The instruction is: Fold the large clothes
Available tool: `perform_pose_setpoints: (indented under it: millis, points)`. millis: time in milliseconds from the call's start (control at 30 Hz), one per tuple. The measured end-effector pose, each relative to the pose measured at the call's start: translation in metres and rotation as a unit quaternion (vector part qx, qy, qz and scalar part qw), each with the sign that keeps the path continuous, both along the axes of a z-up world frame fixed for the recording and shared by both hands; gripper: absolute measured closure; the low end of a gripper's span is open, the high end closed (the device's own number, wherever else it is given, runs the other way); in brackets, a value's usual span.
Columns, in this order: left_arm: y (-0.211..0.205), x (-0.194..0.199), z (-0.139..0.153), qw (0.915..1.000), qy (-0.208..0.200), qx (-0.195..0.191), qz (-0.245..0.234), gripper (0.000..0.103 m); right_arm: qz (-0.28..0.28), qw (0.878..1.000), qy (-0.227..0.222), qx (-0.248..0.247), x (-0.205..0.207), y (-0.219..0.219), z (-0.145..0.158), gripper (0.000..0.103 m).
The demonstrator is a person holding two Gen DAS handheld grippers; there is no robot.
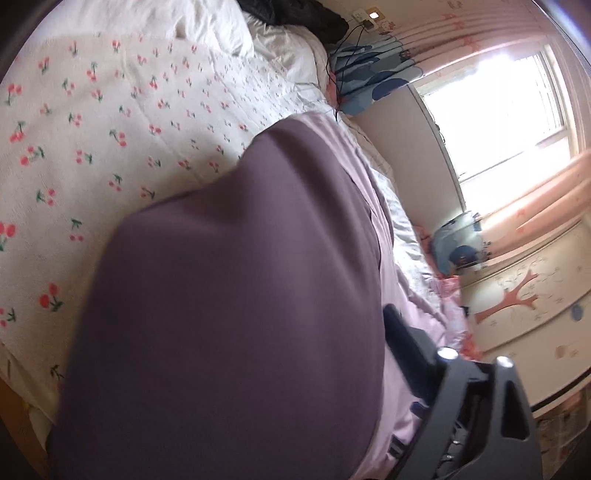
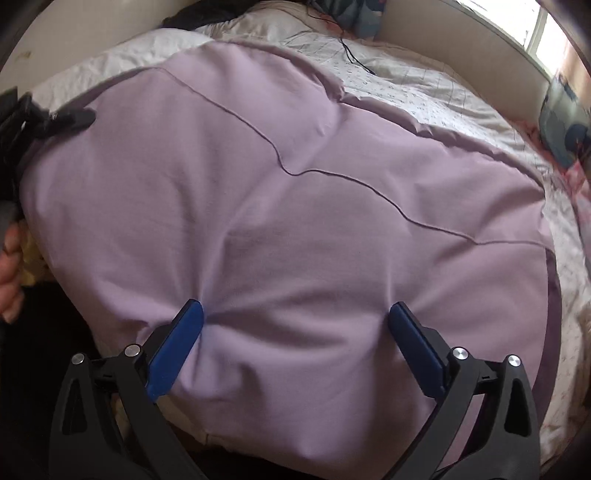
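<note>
A large lilac garment lies spread over the bed, with a seam line running across it. My right gripper stands open, and both blue pads press down on the cloth at its near edge. The cloth puckers at each tip, and nothing is pinched. In the left wrist view a shadowed fold of the garment fills the lower middle and hides one finger of my left gripper. Its other finger stands far out to the right, so the jaws look open. The left gripper's black tip lies on the garment's far-left edge.
The bed has a cherry-print sheet, white pillows and a dark garment at its head. A black cable trails across the sheet. A blue patterned cushion, a bright window and a hand border the bed.
</note>
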State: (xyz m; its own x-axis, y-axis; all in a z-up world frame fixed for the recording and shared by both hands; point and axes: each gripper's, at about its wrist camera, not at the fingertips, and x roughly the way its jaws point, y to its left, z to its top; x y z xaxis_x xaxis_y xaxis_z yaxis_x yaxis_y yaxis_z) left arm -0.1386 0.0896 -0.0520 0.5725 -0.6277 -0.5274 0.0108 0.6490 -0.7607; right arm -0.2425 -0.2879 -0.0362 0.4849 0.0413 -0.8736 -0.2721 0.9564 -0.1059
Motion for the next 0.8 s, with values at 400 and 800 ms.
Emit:
perform_pose_setpoints:
  millis: [400,800]
  points:
    - [-0.047,-0.017,0.072,0.9954,-0.071,-0.022,-0.061,0.058,-0.004,0.999,0.038,0.015,0.006,-0.02,-0.02,0.006]
    - [-0.295,-0.071,0.146,0.9416,-0.185,0.064,-0.274,0.058,-0.03,0.972,-0.061,0.224,-0.09,-0.13,0.024,0.006]
